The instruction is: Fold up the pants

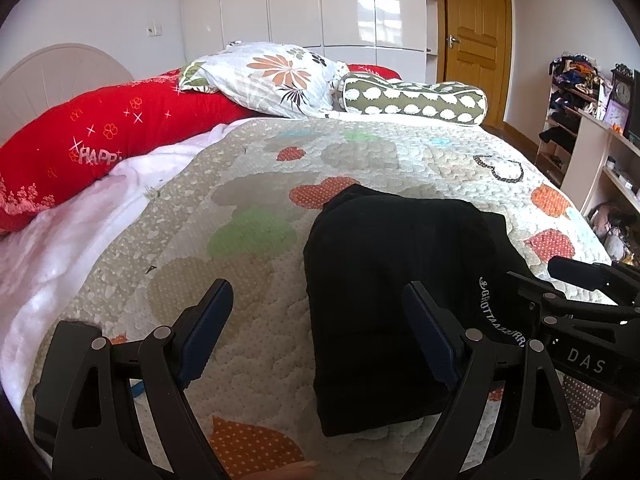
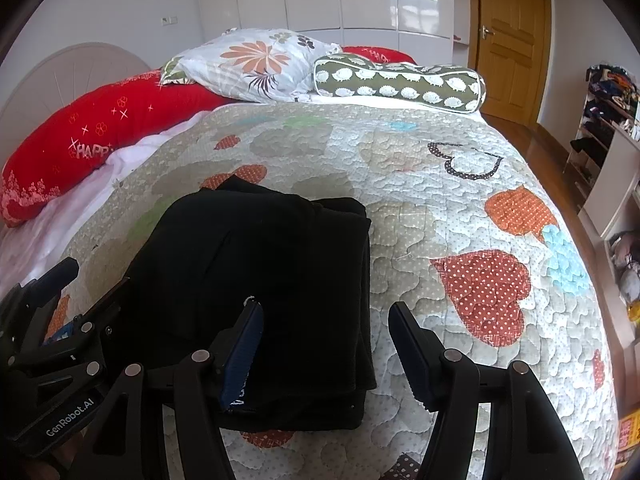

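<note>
The black pants (image 1: 384,280) lie folded into a compact stack on the quilted bedspread (image 1: 240,184), with white lettering on one edge. They also show in the right wrist view (image 2: 264,280). My left gripper (image 1: 320,328) is open and empty, above the pants' left edge. My right gripper (image 2: 324,344) is open and empty, above the pants' right near edge. Each gripper shows at the side of the other's view: the right one (image 1: 576,320), the left one (image 2: 52,344).
A red bolster (image 1: 80,148), a floral pillow (image 1: 276,76) and a green patterned bolster (image 1: 416,100) lie at the bed's head. White wardrobes and a wooden door (image 1: 476,40) stand behind. Cluttered shelves (image 1: 580,112) line the right wall.
</note>
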`<state>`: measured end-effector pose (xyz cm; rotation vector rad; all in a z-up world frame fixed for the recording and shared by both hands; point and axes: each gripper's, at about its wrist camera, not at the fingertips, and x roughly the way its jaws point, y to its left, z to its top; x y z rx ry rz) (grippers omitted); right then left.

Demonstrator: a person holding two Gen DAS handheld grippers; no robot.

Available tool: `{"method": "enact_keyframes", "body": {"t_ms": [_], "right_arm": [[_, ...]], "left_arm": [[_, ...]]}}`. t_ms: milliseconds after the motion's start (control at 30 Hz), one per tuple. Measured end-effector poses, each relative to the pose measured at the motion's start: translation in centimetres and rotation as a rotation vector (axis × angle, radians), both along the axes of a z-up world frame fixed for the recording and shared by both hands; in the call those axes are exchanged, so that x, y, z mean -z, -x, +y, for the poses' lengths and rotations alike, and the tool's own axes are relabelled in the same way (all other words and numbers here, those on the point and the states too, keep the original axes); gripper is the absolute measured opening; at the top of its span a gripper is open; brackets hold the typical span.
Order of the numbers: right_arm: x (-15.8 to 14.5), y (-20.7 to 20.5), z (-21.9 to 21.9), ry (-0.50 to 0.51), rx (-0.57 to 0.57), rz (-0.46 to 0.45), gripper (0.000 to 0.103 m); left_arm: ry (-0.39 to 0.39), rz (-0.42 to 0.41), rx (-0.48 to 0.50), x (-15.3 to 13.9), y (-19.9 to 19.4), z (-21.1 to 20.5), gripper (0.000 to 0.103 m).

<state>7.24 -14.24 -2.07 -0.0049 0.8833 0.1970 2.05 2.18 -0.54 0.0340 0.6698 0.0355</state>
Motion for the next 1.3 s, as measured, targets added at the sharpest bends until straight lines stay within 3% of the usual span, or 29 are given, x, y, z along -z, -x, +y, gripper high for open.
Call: {"method": "enact_keyframes", "body": {"t_ms": [1300], "right_arm": [[0.45, -0.04, -0.21, 0.010, -0.001, 0.019, 0.064]], "left_arm": [[-0.005, -0.009, 0.007, -0.06, 0.00, -0.14, 0.087]]}}
